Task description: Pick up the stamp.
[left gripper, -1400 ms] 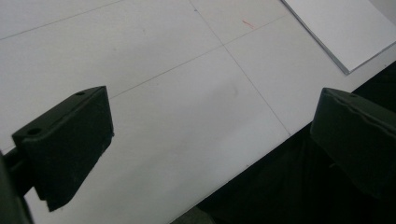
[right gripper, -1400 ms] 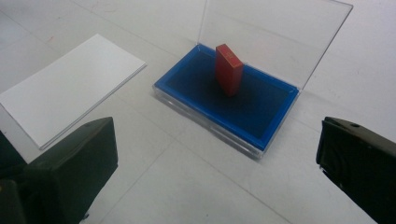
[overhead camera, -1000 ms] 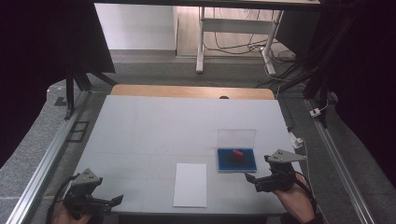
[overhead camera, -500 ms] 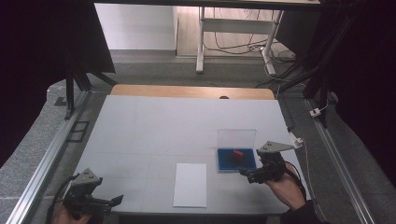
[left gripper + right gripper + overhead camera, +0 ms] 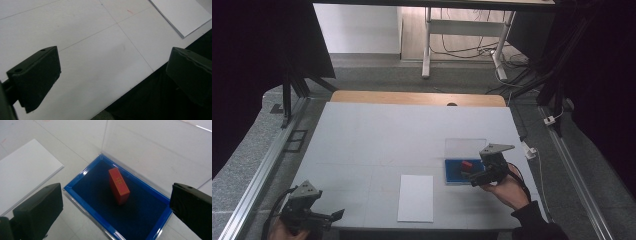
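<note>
Moved forward from the table's (image 5: 362, 150) near-right edge: right gripper (image 5: 477, 176), fingers wide apart and empty, now over the open blue-lined clear plastic case (image 5: 105, 220) holding a small red block (image 5: 119, 185). Probably lining up to grasp it. Left gripper (image 5: 319, 217) unmoved at the near-left corner, likewise agape, holding nothing.

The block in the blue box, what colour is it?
Red, with a gold mark on top. The block shows best in the right gripper view.

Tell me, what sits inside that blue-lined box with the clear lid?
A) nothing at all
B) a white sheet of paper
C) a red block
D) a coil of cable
C: in the right gripper view, a red block with gold markings lies on the dark lining of the blue box, whose clear lid stands open behind it; the white sheet lies outside, on the table.
</note>
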The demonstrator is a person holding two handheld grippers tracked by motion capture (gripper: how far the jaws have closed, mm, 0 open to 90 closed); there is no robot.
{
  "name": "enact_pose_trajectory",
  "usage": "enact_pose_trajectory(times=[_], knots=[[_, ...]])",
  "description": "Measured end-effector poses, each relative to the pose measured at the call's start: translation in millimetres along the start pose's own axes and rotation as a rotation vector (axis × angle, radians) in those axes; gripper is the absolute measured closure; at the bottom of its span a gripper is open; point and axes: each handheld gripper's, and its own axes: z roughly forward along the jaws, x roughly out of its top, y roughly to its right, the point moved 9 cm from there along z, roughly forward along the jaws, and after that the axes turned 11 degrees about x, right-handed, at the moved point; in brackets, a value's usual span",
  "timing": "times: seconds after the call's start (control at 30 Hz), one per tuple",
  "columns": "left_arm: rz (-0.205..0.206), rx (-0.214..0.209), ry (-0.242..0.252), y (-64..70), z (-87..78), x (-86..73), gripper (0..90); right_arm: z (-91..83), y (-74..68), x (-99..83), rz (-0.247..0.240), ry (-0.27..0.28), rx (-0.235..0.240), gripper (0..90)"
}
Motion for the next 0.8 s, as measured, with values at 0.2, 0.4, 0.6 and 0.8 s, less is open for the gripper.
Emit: enact_pose_trajectory(times=[0.2,0.4,0.6,0.8], knots=[[0.003,0.001,-0.002,0.1,0.2,-0.2,0.0,8.1,2.9,2.3,-0.019,-0.025,0.012,0.2],[0.001,0.001,-0.005,0.0,0.7,-0.2,0.0,12.2,5.2,3.4,-0.044,-0.048,0.022,14.6],[0.001,0.001,-0.008,0.1,1.0,-0.3,0.0,17.1,7.2,3.2,-0.079,-0.091,0.064,44.4],[0.000,-0.001,-0.012,0.2,1.4,-0.5,0.0,21.4,7.2,3.7,-0.114,-0.115,0.086,62.2]])
